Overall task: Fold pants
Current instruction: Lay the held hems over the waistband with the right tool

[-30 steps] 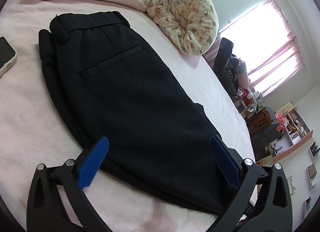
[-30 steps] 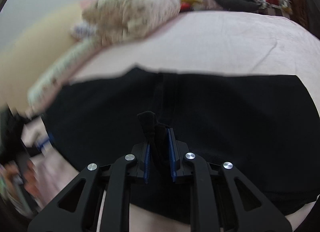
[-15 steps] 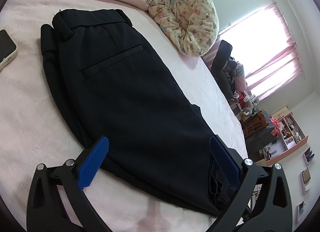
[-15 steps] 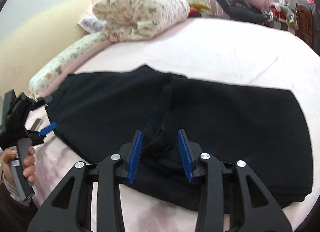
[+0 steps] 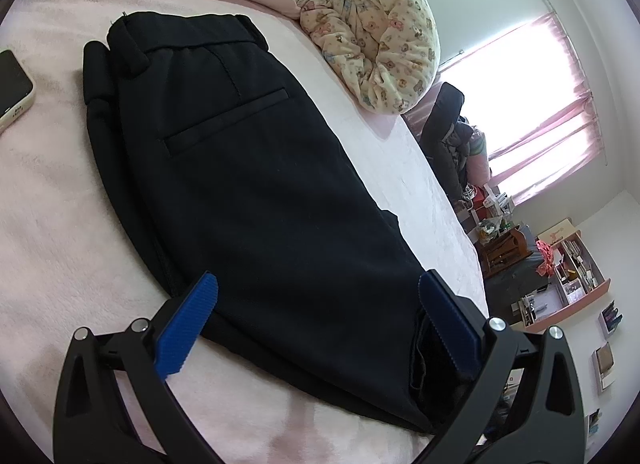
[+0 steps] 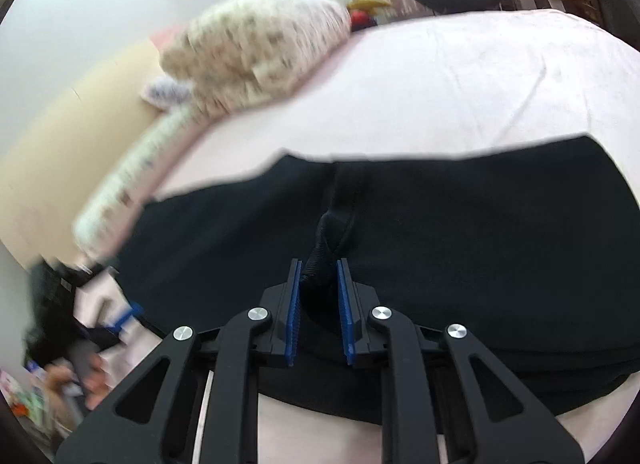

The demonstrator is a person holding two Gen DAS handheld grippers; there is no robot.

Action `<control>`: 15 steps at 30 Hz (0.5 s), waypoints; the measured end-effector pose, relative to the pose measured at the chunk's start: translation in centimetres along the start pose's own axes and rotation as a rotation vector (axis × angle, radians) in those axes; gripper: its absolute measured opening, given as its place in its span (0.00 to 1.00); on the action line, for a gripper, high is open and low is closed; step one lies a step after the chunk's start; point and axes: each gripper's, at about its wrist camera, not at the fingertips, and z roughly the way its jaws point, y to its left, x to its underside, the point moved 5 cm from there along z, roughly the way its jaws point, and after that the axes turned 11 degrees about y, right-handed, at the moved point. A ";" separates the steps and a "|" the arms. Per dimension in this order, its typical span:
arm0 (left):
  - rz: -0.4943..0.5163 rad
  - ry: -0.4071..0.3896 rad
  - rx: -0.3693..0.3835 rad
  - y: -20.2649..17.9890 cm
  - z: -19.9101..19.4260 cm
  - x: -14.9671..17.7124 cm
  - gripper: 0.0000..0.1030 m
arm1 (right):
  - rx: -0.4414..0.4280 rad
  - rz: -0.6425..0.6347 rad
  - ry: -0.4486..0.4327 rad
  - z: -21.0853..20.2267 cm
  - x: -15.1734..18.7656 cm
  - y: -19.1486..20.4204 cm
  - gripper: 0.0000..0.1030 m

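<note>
Left wrist view: left gripper [image 5: 318, 318] is spread wide over the near end of the black pants [image 5: 256, 183], which lie flat along the pink bed [image 5: 48, 223], gripping nothing. Phone [image 5: 12, 89] at the bed's left edge risks a snag.

Right wrist view: right gripper [image 6: 318, 306] is closing, pinching a bunched ridge of fabric. Thin bite; likely slips or drags one layer only.

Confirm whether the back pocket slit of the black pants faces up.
Yes, the slit pocket shows on top of the black pants lying on the pink blanket.

phone [image 5: 12, 83] left, pillows [image 5: 372, 35] beyond pants [image 5: 248, 183]
</note>
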 end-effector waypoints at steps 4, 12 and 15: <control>-0.001 0.000 0.000 0.0 0.0 0.0 0.98 | -0.008 -0.060 -0.015 -0.3 -0.4 2.0 0.17; 0.004 0.001 -0.004 0.0 0.0 0.0 0.98 | 0.171 -0.140 0.144 5.0 3.2 1.5 0.23; 0.006 0.002 -0.007 0.0 0.0 0.0 0.98 | 0.193 -0.174 0.168 4.7 3.2 2.2 0.26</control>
